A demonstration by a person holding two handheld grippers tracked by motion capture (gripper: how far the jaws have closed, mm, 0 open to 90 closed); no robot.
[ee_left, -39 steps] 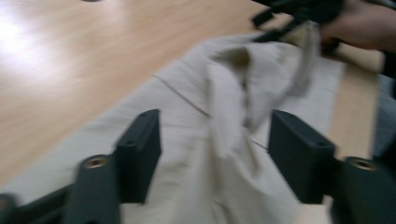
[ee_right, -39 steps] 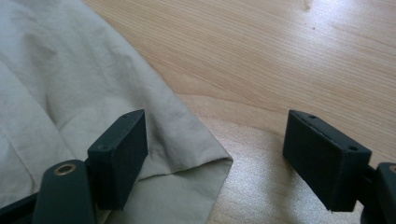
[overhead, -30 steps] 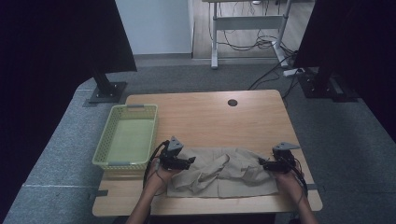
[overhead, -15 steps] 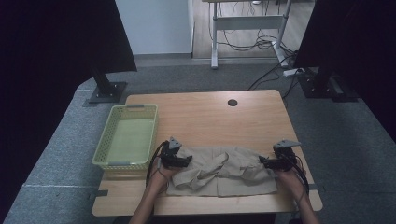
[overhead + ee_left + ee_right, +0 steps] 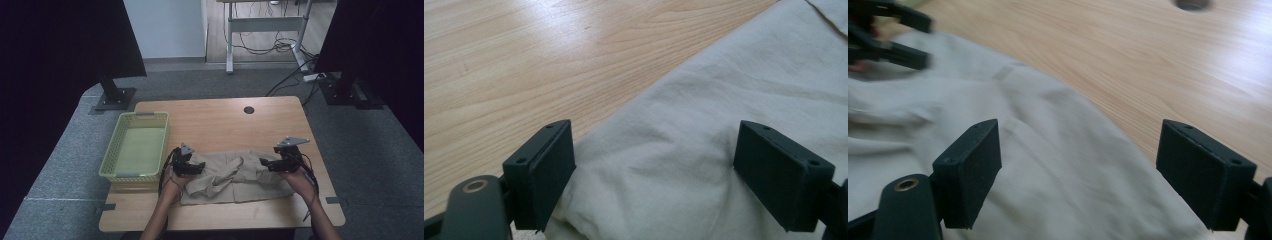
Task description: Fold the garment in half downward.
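Observation:
A beige cloth point(image 5: 235, 177) lies crumpled across the near half of the wooden table point(image 5: 220, 120). My left gripper point(image 5: 201, 167) rests low at the cloth's left end. In the left gripper view the left gripper point(image 5: 654, 150) is open, its jaws having just widened a little, and the cloth point(image 5: 704, 115) lies loose between them. My right gripper point(image 5: 264, 164) hovers over the cloth's right end. Seen in the right gripper view, the right gripper point(image 5: 1078, 150) stands open above the cloth point(image 5: 1048, 150), gripping nothing, with the left gripper point(image 5: 888, 35) blurred at top left.
A light green basket point(image 5: 145, 114) stands at the table's left edge, nothing in it. A round cable hole point(image 5: 248, 109) sits near the far edge. Dark panels on stands flank the table, and cables trail on the floor behind.
My right gripper has lifted off the cloth and drifted inward. The left gripper has settled slightly lower at the cloth's left end, with its jaws a bit wider.

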